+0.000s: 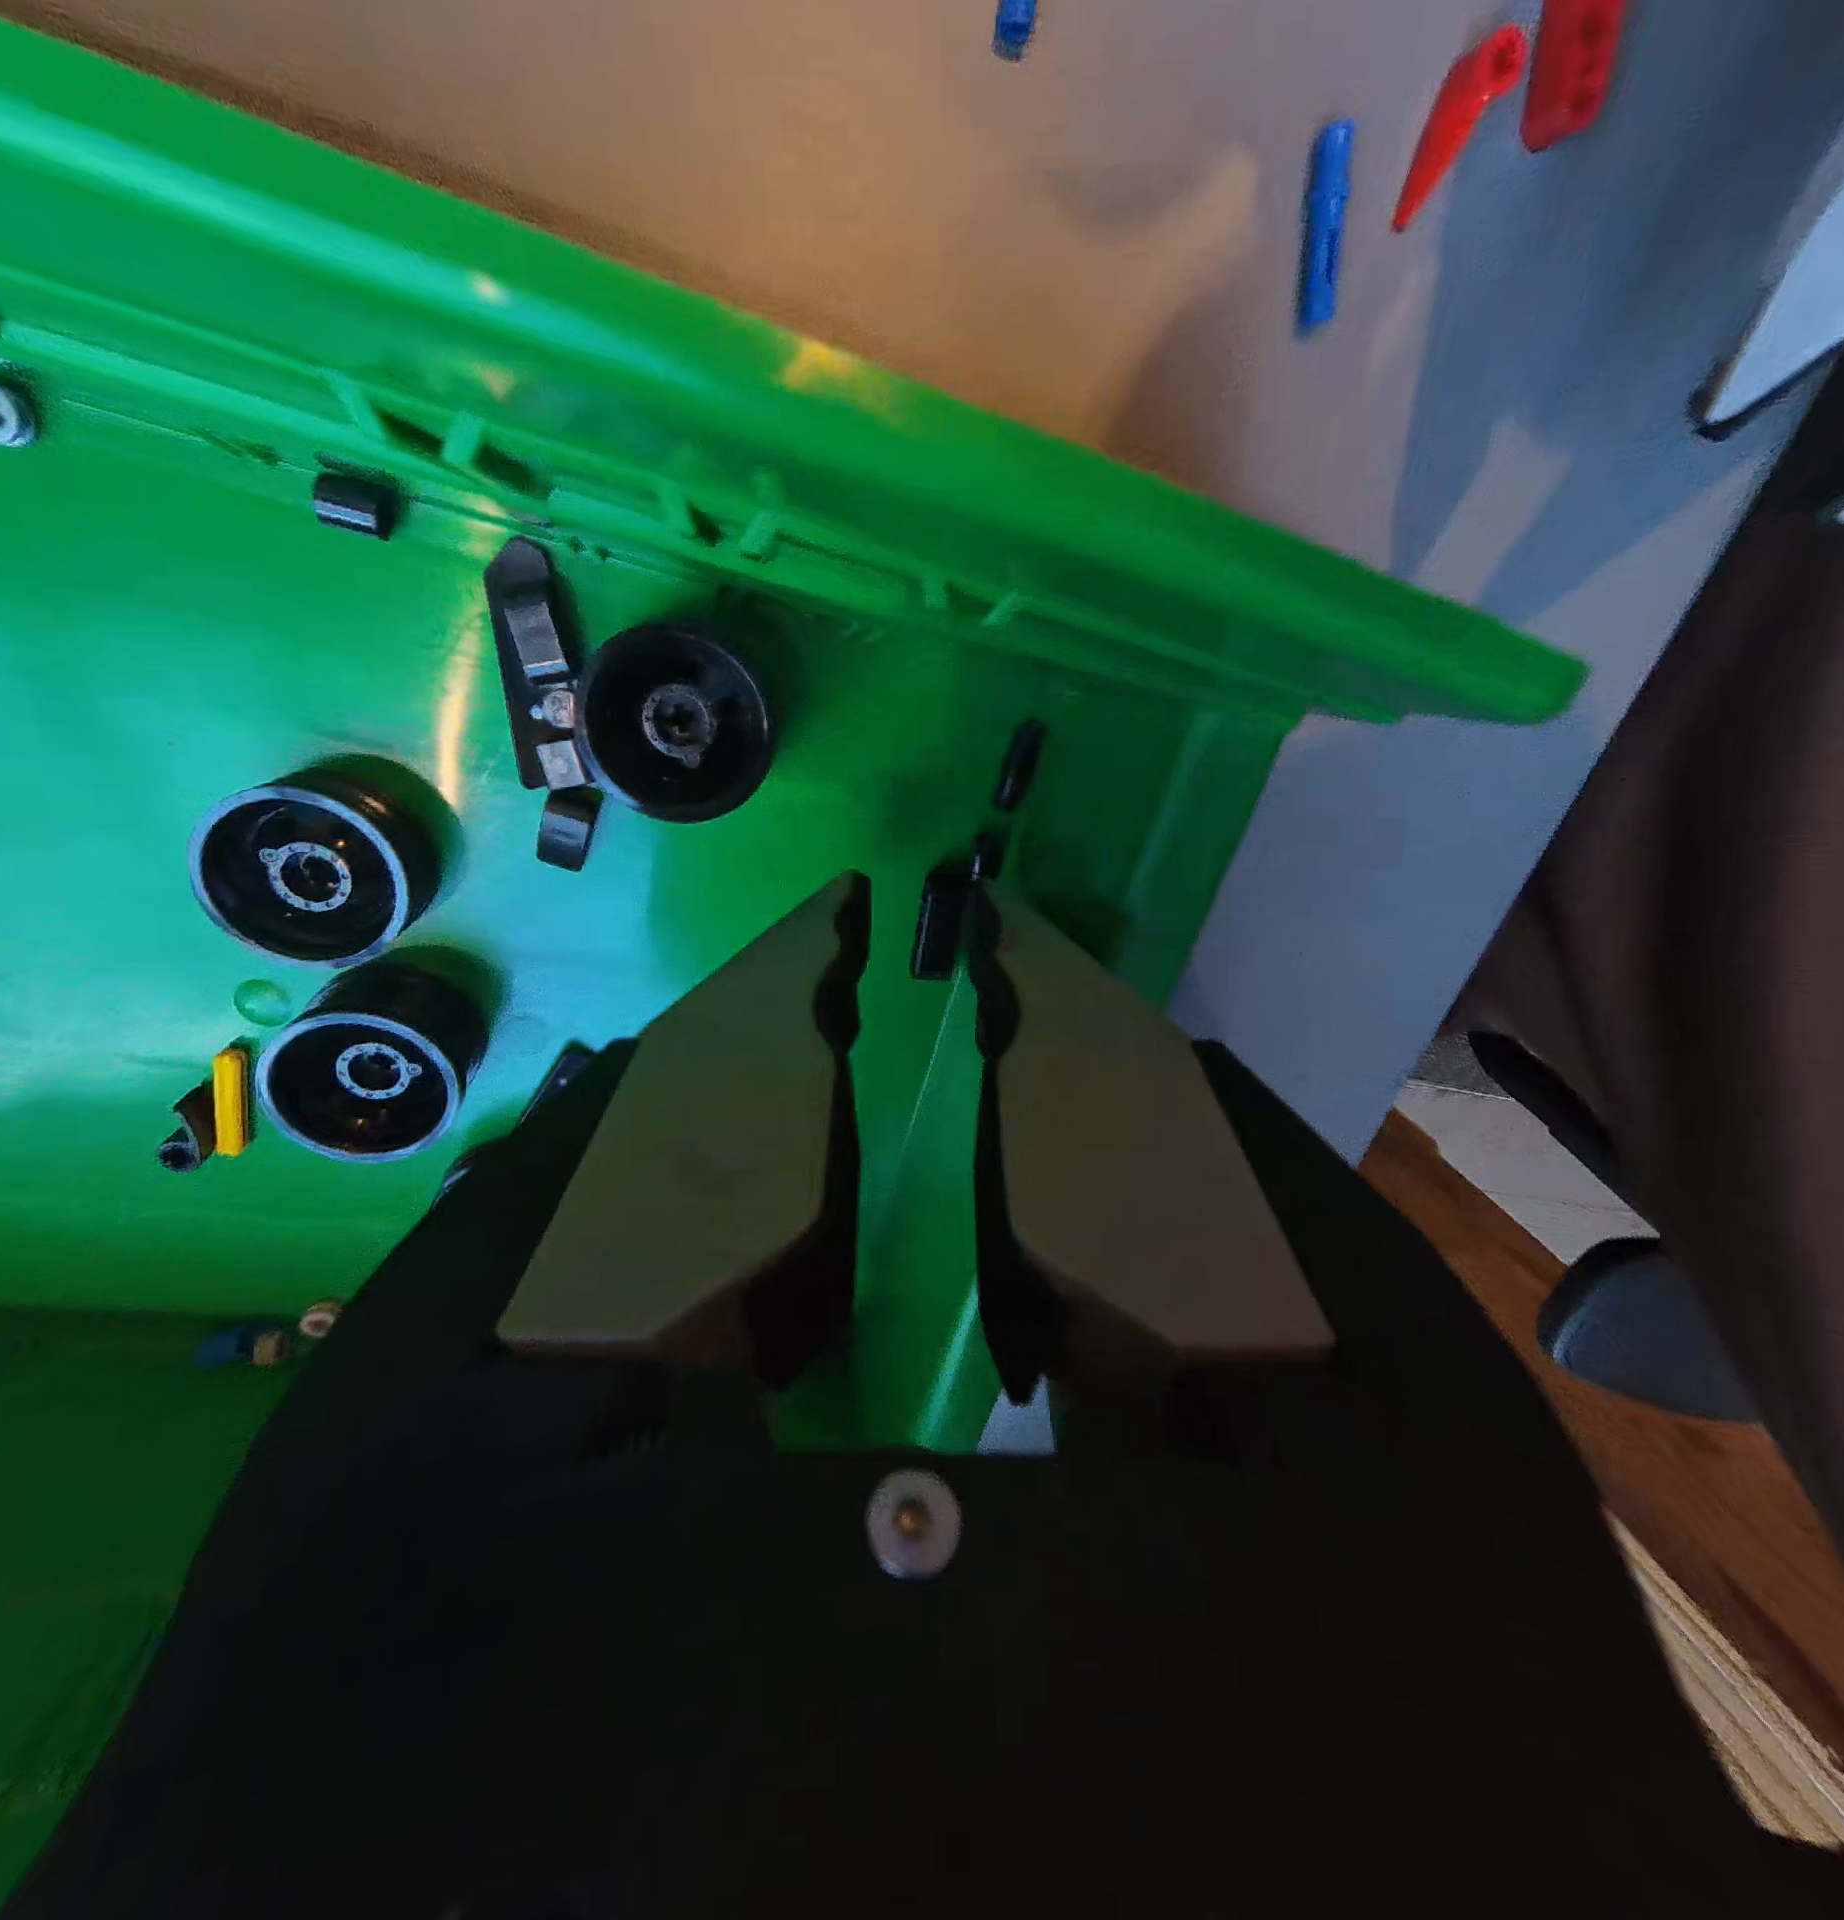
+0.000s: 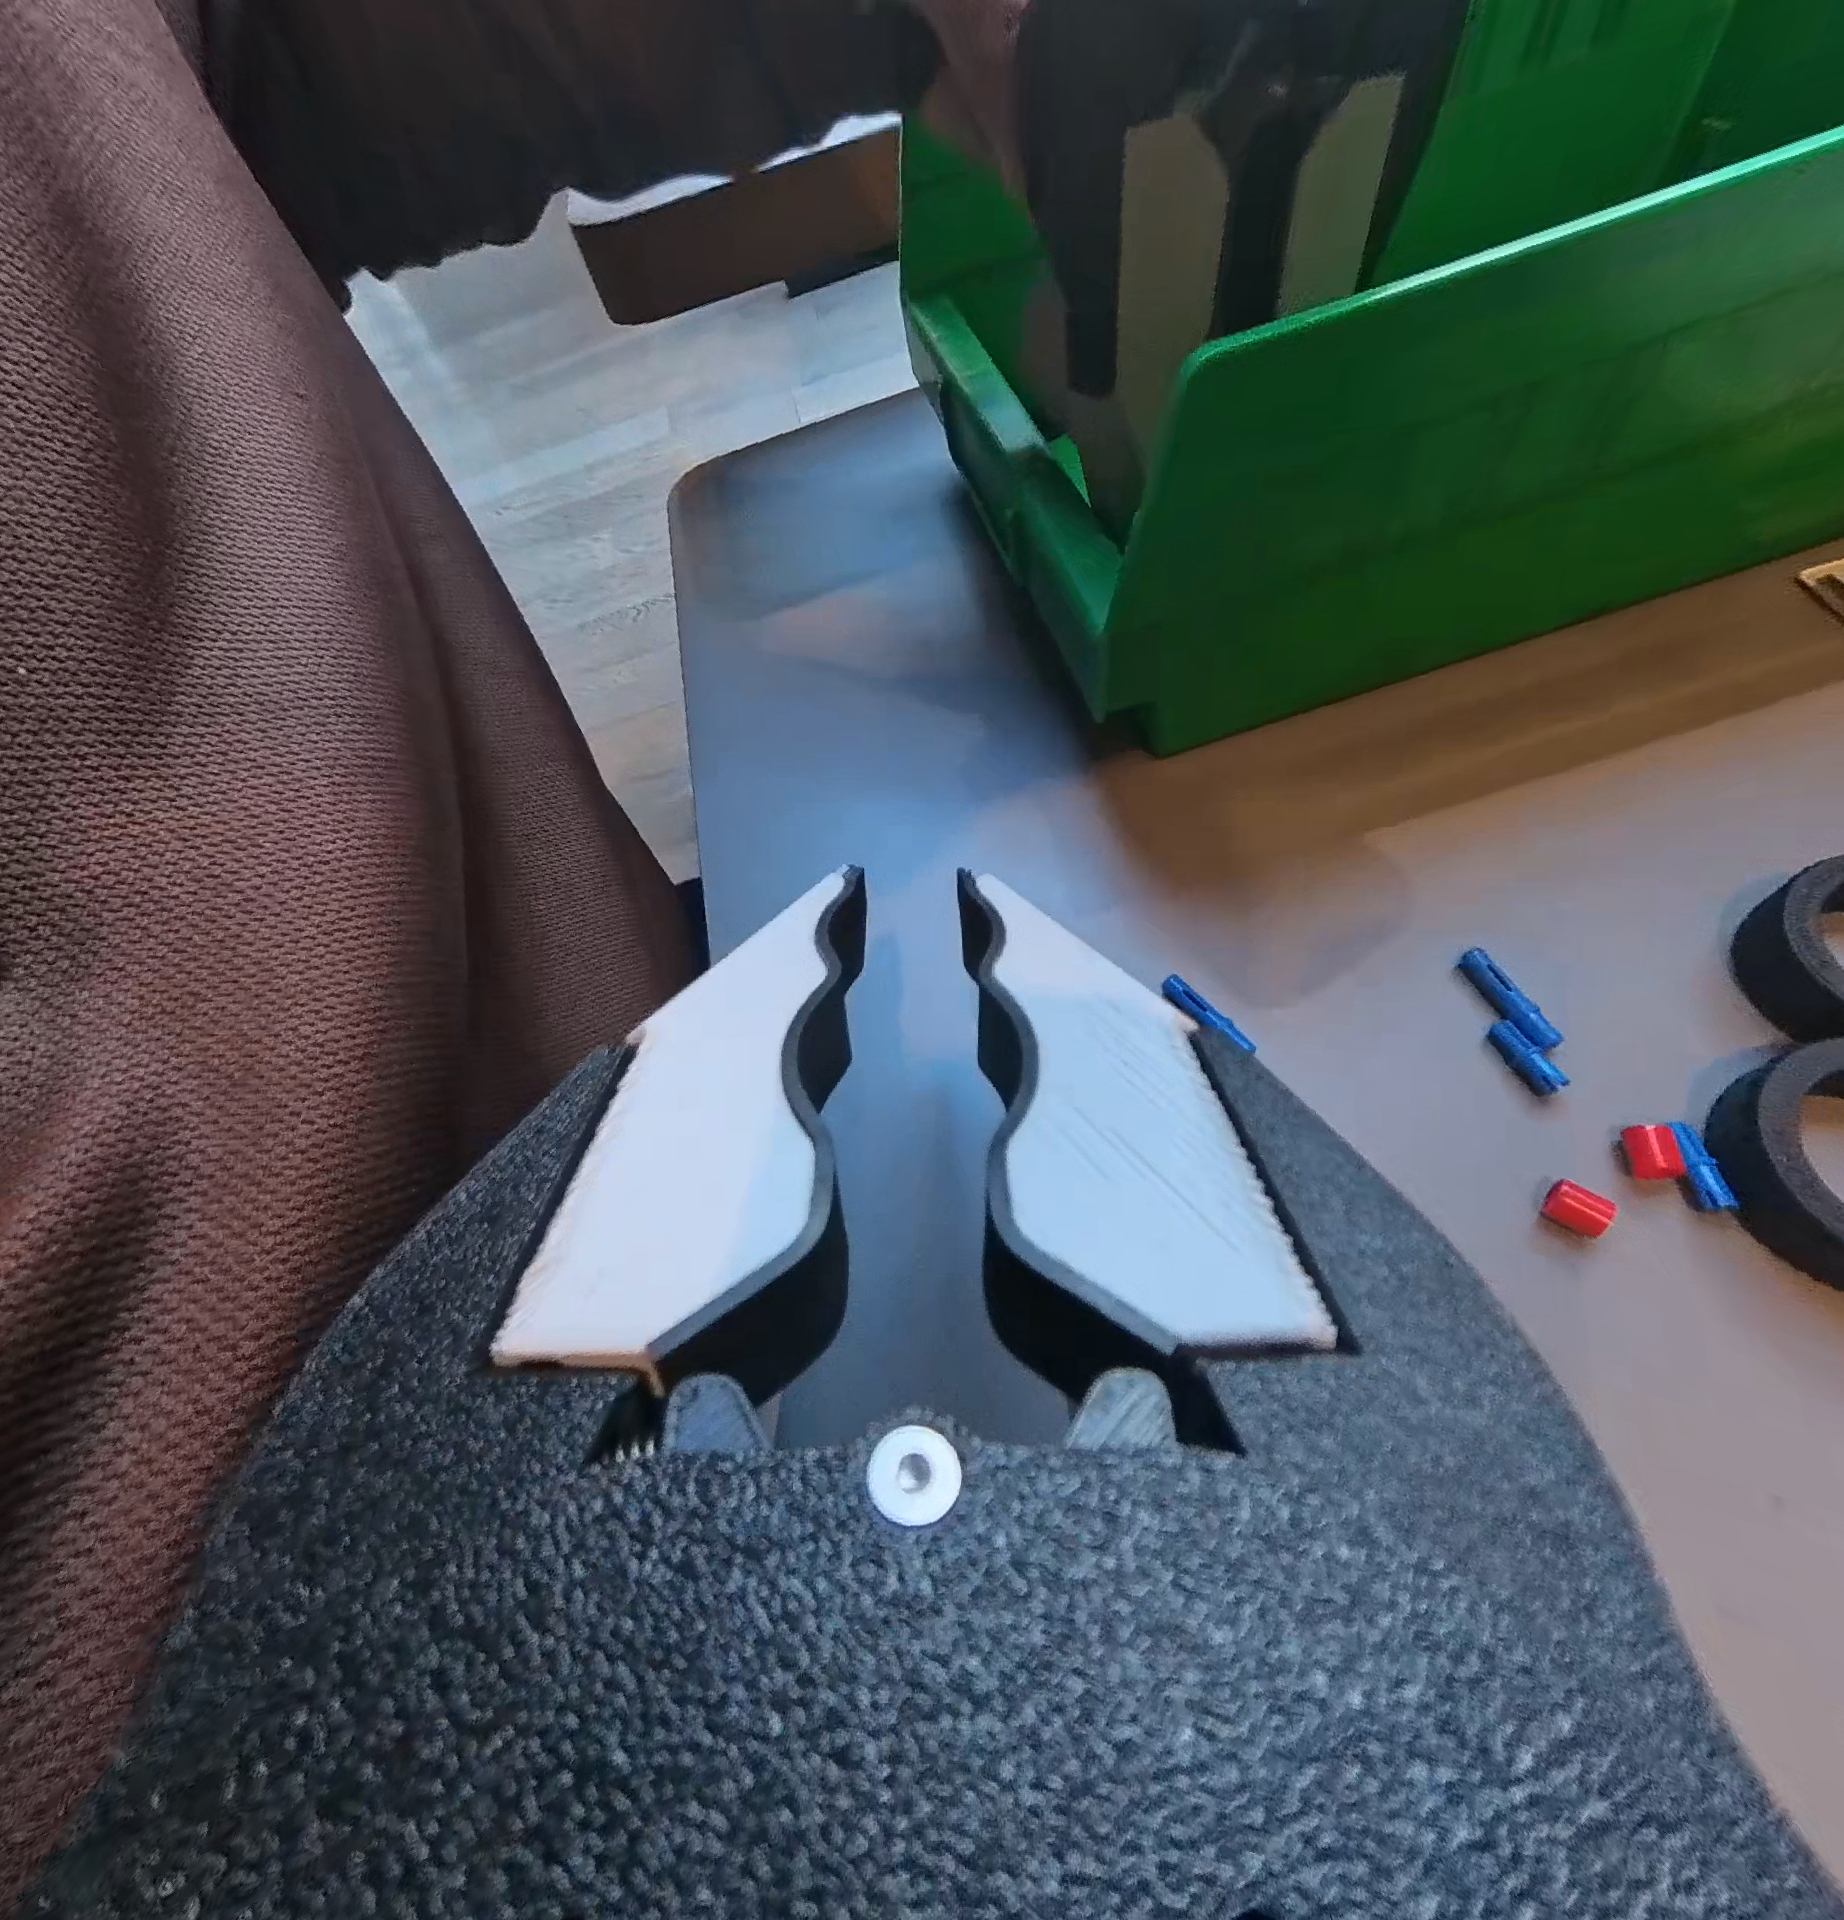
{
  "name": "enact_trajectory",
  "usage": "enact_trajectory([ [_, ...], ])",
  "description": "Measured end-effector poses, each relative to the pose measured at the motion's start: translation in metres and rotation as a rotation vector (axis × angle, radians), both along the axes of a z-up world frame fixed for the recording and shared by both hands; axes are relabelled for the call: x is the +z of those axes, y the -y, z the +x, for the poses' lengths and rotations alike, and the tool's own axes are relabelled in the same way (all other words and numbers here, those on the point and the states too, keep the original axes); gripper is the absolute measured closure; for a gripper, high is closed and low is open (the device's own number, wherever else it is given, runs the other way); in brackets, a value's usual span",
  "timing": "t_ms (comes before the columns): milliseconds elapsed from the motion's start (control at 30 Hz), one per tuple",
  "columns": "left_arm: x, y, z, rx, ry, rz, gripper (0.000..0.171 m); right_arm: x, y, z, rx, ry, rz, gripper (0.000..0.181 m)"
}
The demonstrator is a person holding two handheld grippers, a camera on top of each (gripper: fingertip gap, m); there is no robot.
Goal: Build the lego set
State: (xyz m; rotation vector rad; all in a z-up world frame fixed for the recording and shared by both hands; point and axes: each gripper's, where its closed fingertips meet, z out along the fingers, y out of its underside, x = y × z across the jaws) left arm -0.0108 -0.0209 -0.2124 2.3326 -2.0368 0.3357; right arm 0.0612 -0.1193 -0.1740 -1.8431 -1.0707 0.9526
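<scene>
In the left wrist view my left gripper (image 1: 918, 899) reaches into a green bin (image 1: 689, 436), jaws a little apart. A small black piece (image 1: 937, 925) lies between the fingertips, close to the right one; I cannot tell whether it is touched. Three black wheels (image 1: 310, 873) (image 1: 367, 1081) (image 1: 679, 722) and a long black piece (image 1: 528, 665) lie on the bin floor. My right gripper (image 2: 910, 883) is open and empty above the grey mat (image 2: 845, 675). Blue pins (image 2: 1510, 997), red bushes (image 2: 1578, 1210) and black tyres (image 2: 1811, 1174) lie to its right.
The green bin (image 2: 1417, 520) stands at the back right of the right wrist view, with the left gripper (image 2: 1157, 208) inside it. A brown sleeve (image 2: 222, 727) fills the left side. Blue pins (image 1: 1323, 223) and red pieces (image 1: 1448, 125) lie beyond the bin. A yellow piece (image 1: 230, 1101) lies beside one wheel. The grippers' ends are close to 12 cm from one another.
</scene>
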Motion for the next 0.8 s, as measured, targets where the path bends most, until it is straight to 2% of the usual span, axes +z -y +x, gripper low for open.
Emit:
enact_trajectory([
  [100, -0.007, -0.001, 0.000, 0.012, -0.020, -0.006, 0.156, 0.002, 0.000, 0.001, 0.005, -0.016, -0.004, 0.165],
  [233, -0.008, 0.003, 0.009, 0.017, 0.031, -0.069, 0.160, 0.003, 0.001, 0.001, 0.003, -0.021, 0.000, 0.165],
  [300, -0.010, -0.007, 0.008, 0.054, 0.026, -0.040, 0.171, 0.003, 0.000, 0.001, 0.003, -0.021, 0.002, 0.165],
  [367, -0.010, -0.016, 0.006, 0.099, 0.018, -0.012, 0.171, 0.003, 0.001, 0.001, 0.005, -0.021, -0.002, 0.165],
  [433, -0.008, -0.014, 0.006, 0.065, 0.039, -0.014, 0.167, 0.003, 0.001, 0.001, 0.008, -0.024, -0.009, 0.165],
  [567, 0.010, 0.014, 0.028, 0.056, 0.192, -0.262, 0.171, 0.002, 0.000, 0.001, 0.007, -0.022, -0.018, 0.165],
  [700, 0.006, 0.005, 0.028, 0.130, 0.183, -0.332, 0.171, 0.001, 0.000, 0.001, 0.000, -0.011, -0.008, 0.165],
  [800, 0.010, 0.015, 0.033, 0.148, 0.201, -0.455, 0.171, 0.001, -0.001, 0.001, -0.002, -0.009, -0.009, 0.165],
])
